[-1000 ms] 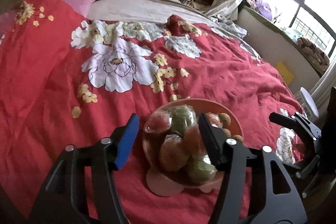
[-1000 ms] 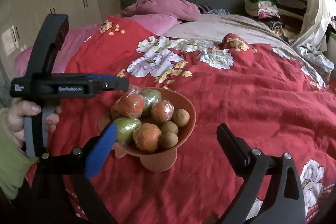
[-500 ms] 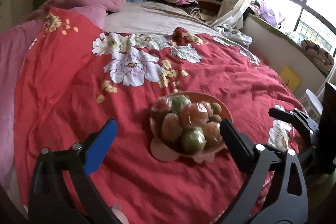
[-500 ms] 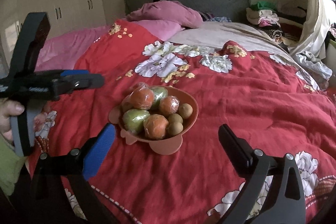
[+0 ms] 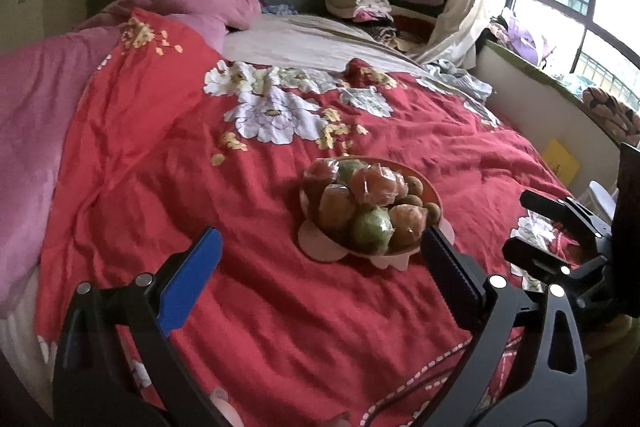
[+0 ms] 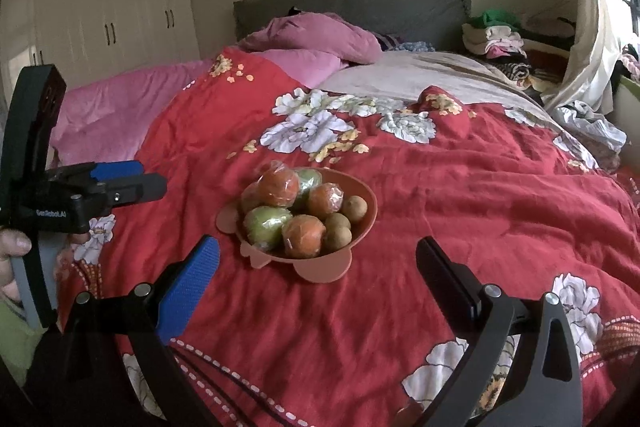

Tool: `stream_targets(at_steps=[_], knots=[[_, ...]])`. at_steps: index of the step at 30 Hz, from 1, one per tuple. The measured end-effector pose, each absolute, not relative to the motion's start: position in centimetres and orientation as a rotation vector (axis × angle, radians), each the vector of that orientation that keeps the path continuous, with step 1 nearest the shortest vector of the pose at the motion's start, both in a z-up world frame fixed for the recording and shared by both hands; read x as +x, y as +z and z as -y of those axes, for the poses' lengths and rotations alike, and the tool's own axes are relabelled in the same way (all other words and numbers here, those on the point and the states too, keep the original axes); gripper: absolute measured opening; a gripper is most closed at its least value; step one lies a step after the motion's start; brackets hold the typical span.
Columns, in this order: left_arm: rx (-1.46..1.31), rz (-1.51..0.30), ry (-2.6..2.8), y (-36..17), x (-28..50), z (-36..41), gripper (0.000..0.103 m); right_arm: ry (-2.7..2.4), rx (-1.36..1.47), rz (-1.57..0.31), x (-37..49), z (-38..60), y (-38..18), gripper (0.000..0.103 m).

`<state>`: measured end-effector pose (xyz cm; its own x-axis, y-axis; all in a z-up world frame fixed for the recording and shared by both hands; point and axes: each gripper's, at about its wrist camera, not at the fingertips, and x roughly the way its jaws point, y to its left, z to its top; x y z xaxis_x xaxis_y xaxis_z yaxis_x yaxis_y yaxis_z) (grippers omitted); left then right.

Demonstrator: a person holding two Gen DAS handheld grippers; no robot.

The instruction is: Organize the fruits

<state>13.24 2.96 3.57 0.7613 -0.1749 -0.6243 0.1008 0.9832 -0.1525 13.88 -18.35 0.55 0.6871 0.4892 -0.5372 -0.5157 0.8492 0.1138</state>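
Note:
A terracotta bowl sits on the red floral quilt, heaped with plastic-wrapped oranges, green fruits and small brown fruits. My right gripper is open and empty, just short of the bowl. In the left wrist view the bowl with its fruit lies ahead and slightly right of my left gripper, which is wide open with nothing between its fingers. Each gripper shows in the other's view: the left gripper, held by a hand, and the right gripper.
Pink pillows and a grey headboard lie at the far end of the bed. Folded clothes are piled at the back right. White wardrobes stand on the left, and a window ledge runs along the right.
My left gripper's jaws, narrower and over the bowl's fruit before, have spread wide and pulled back from the bowl. The right gripper has also backed off a little.

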Motion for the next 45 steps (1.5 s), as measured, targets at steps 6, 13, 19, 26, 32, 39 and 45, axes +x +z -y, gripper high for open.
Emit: stream_targets(at_steps=[6,13,19,26,32,39,45], knots=[[-0.103,-0.664,-0.123,4.0,12.2,-3.1,0.093,0.554,-0.045,-0.572,13.2,18.5,0.8,0.098],[-0.112,-0.634,-0.1,4.6,10.7,-3.1,0.093,0.546,-0.059,-0.568,12.3,18.3,0.9,0.098],[-0.132,-0.623,-0.091,5.0,9.2,-2.7,0.093,0.538,-0.069,-0.583,11.4,18.0,1.0,0.098],[-0.125,-0.644,-0.067,4.5,7.6,-1.7,0.093,0.509,-0.084,-0.6,10.2,18.2,1.1,0.098],[-0.142,-0.656,-0.051,3.9,6.5,-1.0,0.093,0.493,-0.091,-0.602,9.2,18.7,1.0,0.098],[-0.132,-0.676,-0.039,3.1,5.3,0.2,0.093,0.481,-0.089,-0.602,8.0,19.4,0.7,0.098],[-0.117,-0.703,-0.022,2.2,4.8,1.2,0.093,0.466,-0.096,-0.6,7.1,19.7,-0.2,0.098]])
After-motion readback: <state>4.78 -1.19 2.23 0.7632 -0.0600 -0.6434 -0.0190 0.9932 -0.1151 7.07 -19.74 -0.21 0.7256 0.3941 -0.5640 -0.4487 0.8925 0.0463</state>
